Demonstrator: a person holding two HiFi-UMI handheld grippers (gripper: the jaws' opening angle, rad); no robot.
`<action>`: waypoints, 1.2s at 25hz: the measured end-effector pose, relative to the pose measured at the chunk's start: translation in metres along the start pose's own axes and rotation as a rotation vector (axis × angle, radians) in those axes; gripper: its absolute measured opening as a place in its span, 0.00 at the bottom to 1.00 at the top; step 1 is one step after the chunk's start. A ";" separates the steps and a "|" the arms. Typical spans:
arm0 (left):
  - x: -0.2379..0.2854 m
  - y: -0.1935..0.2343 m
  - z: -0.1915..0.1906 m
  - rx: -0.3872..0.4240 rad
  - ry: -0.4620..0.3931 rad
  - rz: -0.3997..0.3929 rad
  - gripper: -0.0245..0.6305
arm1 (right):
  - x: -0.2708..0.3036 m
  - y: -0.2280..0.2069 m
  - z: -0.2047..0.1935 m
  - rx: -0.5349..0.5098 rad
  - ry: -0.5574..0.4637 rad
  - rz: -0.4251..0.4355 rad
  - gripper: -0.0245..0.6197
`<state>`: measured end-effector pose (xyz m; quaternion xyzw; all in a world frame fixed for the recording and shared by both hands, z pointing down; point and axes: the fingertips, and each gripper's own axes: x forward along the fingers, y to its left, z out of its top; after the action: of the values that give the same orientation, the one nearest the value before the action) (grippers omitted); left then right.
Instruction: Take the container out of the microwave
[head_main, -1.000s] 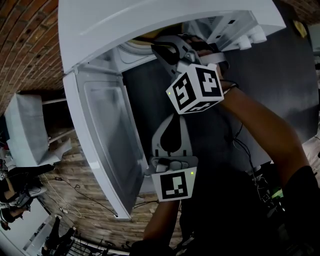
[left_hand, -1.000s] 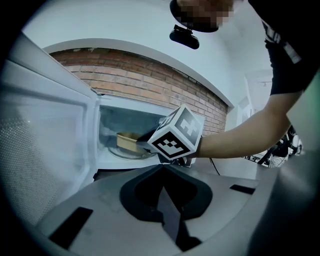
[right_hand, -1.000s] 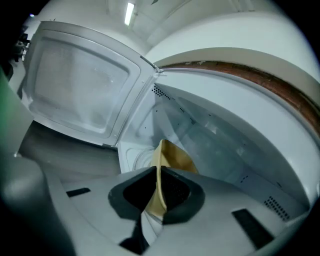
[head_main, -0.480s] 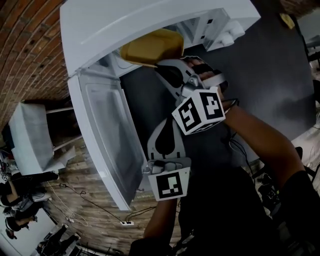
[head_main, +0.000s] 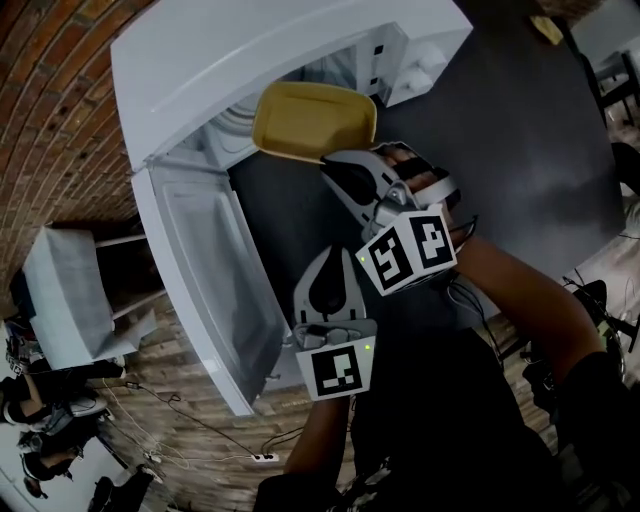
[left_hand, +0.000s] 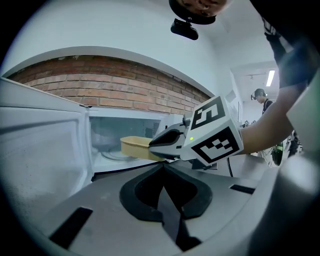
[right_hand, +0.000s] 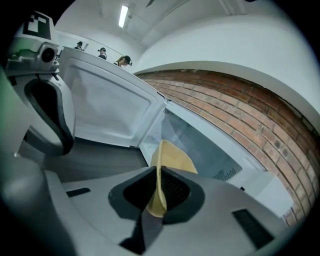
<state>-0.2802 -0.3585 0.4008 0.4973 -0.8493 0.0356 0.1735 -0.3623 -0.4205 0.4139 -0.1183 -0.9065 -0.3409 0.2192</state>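
Note:
A shallow yellow container (head_main: 313, 122) hangs in front of the open white microwave (head_main: 250, 55), outside its cavity. My right gripper (head_main: 328, 162) is shut on the container's near rim; in the right gripper view the rim (right_hand: 159, 197) runs edge-on between the jaws. My left gripper (head_main: 334, 256) is lower down beside the open door (head_main: 210, 290), jaws together with nothing in them. From the left gripper view (left_hand: 163, 169) I see the container (left_hand: 134, 146) and the right gripper (left_hand: 167, 146) in front of the cavity.
The glass turntable (left_hand: 116, 156) sits in the cavity. The door swings out to the left. A dark counter (head_main: 520, 150) lies right of the microwave. A brick wall (head_main: 50, 90) is behind. Cables (head_main: 190, 440) lie on the wood floor; people (right_hand: 102, 50) stand far off.
The right gripper has drawn back from the microwave, bringing the yellow container out of the cavity into full view. The left gripper has shifted only slightly.

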 end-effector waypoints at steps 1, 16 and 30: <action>0.000 -0.003 -0.002 0.004 0.002 -0.007 0.05 | -0.005 0.002 -0.007 0.008 0.009 -0.006 0.17; 0.021 -0.059 -0.001 0.065 0.035 -0.187 0.05 | -0.083 0.004 -0.089 0.034 0.173 -0.046 0.17; 0.028 -0.066 -0.007 0.077 0.055 -0.246 0.05 | -0.122 0.039 -0.167 0.190 0.382 -0.096 0.17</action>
<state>-0.2345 -0.4135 0.4094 0.6029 -0.7748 0.0604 0.1803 -0.1883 -0.5117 0.4895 0.0129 -0.8813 -0.2801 0.3805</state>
